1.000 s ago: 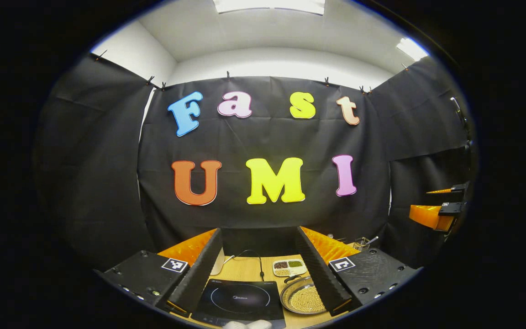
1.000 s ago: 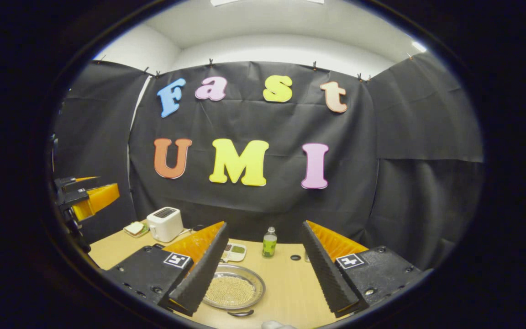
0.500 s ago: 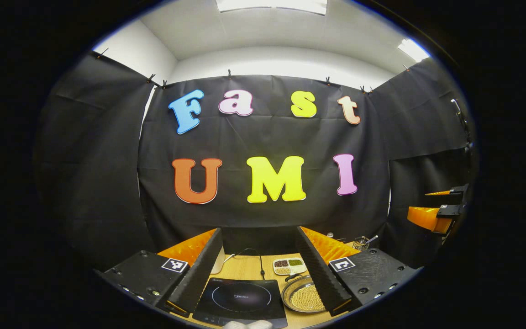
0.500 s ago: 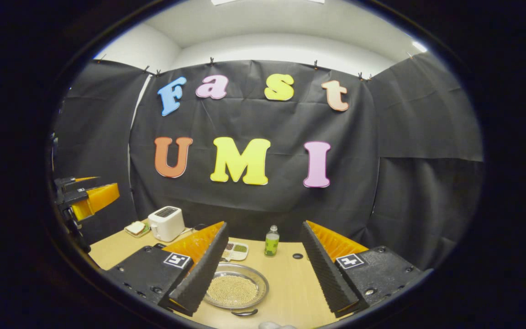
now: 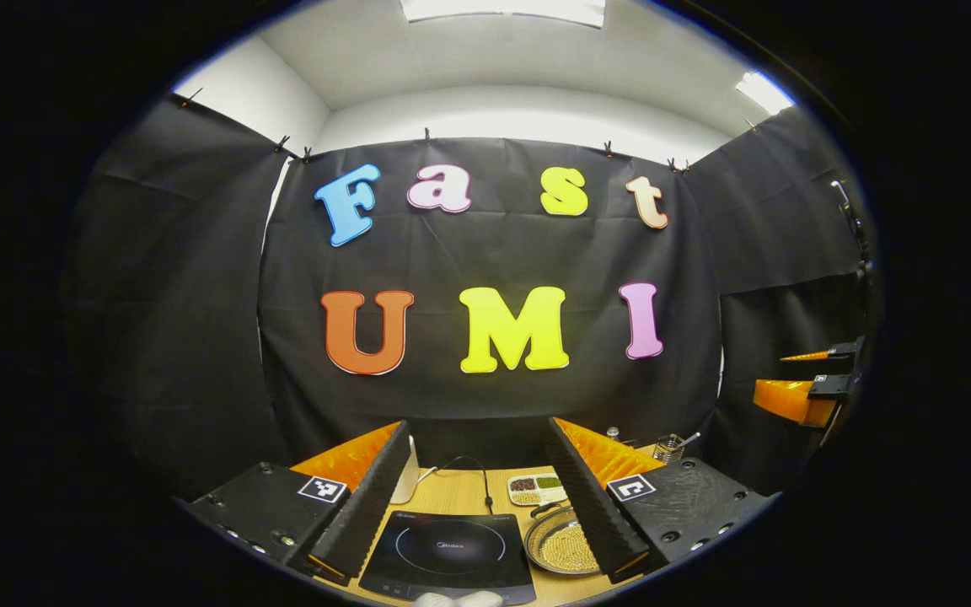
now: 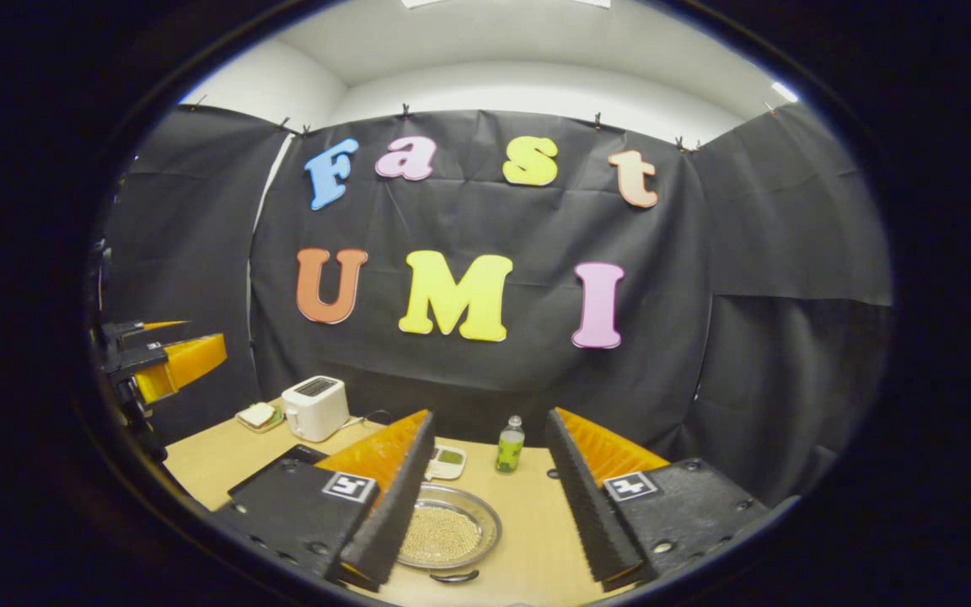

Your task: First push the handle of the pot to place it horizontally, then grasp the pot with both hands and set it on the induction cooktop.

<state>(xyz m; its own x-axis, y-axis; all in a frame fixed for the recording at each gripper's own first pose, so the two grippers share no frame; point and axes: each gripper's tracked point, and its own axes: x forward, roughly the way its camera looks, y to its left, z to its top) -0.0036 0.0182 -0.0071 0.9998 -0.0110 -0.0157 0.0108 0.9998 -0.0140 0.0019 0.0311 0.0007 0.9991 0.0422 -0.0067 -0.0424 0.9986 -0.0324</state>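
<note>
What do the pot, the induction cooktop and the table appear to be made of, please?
The pot looks like polished metal, probably stainless steel: its rim is silvery and reflective. Its handle is dark, possibly plastic. The induction cooktop seems to have a glossy black glass top, given its smooth sheen and printed ring. The table looks like light wood or wood-look laminate; faint grain shows.

Left gripper (image 5: 479, 506), at 6 o'clock in the left gripper view: fingers spread wide, holding nothing, raised above the table. Right gripper (image 6: 485, 514), at 6 o'clock in the right gripper view: fingers likewise parted, empty, raised.
</note>
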